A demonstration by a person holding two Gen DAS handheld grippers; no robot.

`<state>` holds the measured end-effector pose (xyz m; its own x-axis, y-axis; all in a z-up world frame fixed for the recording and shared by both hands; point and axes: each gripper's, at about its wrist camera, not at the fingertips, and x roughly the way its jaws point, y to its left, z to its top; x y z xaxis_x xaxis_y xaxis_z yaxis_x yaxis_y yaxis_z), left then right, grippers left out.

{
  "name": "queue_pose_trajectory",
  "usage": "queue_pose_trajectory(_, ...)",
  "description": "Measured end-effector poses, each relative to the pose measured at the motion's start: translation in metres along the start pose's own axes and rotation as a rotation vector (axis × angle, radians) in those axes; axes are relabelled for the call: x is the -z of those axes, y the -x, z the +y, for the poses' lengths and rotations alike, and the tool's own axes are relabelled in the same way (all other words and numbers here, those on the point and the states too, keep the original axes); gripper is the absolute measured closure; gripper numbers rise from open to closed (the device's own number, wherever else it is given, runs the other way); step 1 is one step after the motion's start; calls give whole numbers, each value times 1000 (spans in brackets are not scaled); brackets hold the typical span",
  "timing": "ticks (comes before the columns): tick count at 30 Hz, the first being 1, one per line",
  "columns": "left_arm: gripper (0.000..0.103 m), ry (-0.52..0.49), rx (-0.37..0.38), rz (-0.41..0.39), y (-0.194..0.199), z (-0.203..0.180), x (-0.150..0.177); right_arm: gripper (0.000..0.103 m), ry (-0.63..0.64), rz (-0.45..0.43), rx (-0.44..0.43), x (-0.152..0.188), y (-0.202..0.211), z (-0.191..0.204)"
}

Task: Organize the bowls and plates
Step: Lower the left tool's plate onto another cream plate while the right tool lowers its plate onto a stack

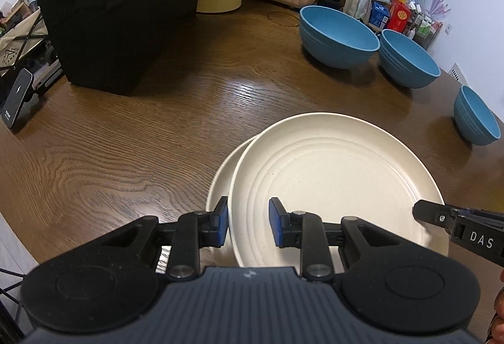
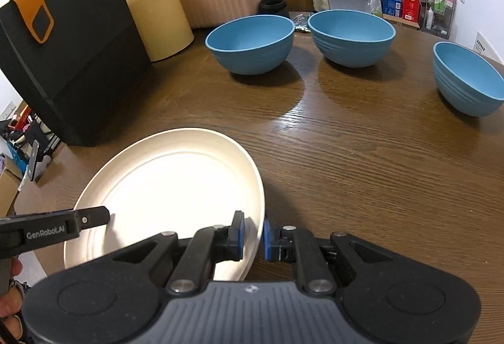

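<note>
Left wrist view. The left gripper (image 1: 249,226) straddles the near rim of the upper plate (image 1: 334,183), one blue pad outside the rim and one over the plate's face; a gap shows between the inner pad and the plate, so whether the fingers actually pinch cannot be told here. The upper plate sits offset over a lower plate (image 1: 220,183), of which only a crescent shows at left (stacking appears under way). The right gripper (image 1: 422,213) reaches the plate's opposite edge. Both plates are cream, matte, with concentric ridges. Three blue bowls (image 1: 338,35) stand apart along the far side of the bench (image 1: 126,155).

Right wrist view. The right gripper (image 2: 253,238) has its fingers drawn narrow on the plate's (image 2: 170,186) near rim, one pad on each face: a two-sided hold that probably keeps the wide, shallow plate level while it is aligned. The left gripper's tip (image 2: 94,216) enters from the left over the plate. The bowls (image 2: 252,43), ribbed outside, remain unstacked.
</note>
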<state>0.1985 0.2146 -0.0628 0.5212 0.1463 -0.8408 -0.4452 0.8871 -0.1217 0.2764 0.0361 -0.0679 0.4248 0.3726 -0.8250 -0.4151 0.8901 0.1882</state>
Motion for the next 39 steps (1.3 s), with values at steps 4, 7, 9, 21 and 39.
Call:
queue_pose_trajectory(4, 76, -7, -4, 13, -9, 7, -3, 91, 9, 5, 7, 0, -9, 7)
queue_pose_trajectory(7, 76, -18, -3, 14, -13, 9, -4, 91, 19, 8, 16, 1, -14, 11)
queue_pose_trajectory(9, 76, -32, -4, 9, -15, 9, -5, 90, 28, 9, 27, 2, -17, 13)
queue_pose_trajectory(21, 76, -129, -36, 4, -21, -1, -5, 88, 70, 18, 80, 5, -26, 21)
queue_pose_trajectory(39, 76, -174, -79, 11, -26, -3, -6, 88, 120, 25, 104, 7, -31, 28)
